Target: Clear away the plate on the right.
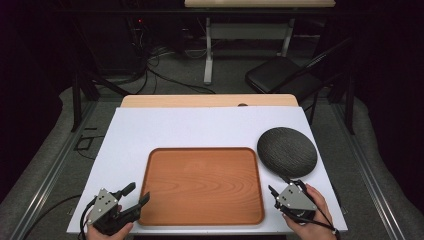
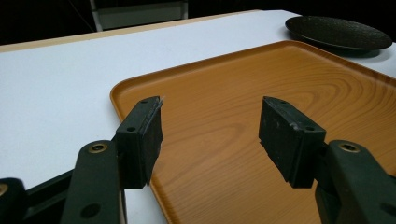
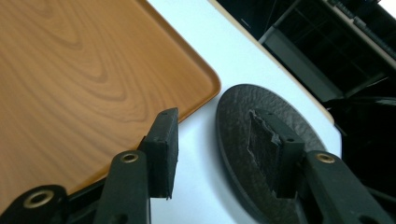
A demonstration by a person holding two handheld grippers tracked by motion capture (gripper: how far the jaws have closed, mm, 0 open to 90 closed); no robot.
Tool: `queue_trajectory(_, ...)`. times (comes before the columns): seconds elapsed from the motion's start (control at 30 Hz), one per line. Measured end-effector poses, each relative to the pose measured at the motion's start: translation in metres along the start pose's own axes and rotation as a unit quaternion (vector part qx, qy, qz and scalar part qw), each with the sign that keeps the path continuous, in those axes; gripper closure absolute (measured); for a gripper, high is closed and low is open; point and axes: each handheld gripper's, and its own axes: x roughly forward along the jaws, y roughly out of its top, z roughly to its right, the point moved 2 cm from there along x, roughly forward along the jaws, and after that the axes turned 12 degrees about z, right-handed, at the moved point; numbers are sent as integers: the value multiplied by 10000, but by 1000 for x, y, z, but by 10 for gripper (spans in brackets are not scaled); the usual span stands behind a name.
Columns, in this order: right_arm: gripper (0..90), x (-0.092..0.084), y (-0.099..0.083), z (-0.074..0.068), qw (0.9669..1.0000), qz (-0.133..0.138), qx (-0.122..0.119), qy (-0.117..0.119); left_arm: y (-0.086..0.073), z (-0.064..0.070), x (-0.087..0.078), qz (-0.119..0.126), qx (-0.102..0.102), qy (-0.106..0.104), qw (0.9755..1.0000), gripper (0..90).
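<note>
Covering wooden table: white sheet.

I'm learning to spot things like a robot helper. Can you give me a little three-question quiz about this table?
1. True or false: the dark plate sits inside the wooden tray.
2. Which claw is nearest the plate? A) left claw B) right claw
3. Fill in: the tray rests on a ____ table.

Key:
1. False. The plate lies on the table beside the tray's far right corner.
2. B. One of its jaws hangs over the plate's near edge; nothing is gripped.
3. White.
</note>
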Motion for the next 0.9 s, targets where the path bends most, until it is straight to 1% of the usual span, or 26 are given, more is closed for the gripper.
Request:
queue_trajectory(0.1,526,5,3,7,9999,-54,-133,-41,0,0,0,-11,-16,8,10000,393)
queue_trajectory(0.23,533,10,6,14,9996,-100,-252,-30,0,-1,0,-7,-18,27,10000,393)
queue_trajectory(0.33,537,13,8,18,9994,-111,-315,-39,0,-1,0,6,-17,17,10000,393)
queue_trajectory(0.43,544,16,10,22,9993,-154,-341,14,0,-2,0,17,-27,19,10000,393)
queue_trajectory(0.5,547,18,10,24,9990,-205,-400,36,0,-2,0,5,-25,18,10000,393)
queue_trajectory(0.6,547,20,11,25,9988,-234,-423,51,0,-2,0,-2,-17,15,10000,393)
queue_trajectory(0.67,544,23,10,28,9981,-326,-512,78,0,-2,0,1,-12,18,10000,393)
queue_trajectory(0.77,545,25,8,29,9975,-415,-554,104,0,-2,0,0,-13,24,10000,393)
queue_trajectory(0.9,546,27,5,29,9943,-616,-855,157,0,-2,0,-4,-12,20,10000,393)
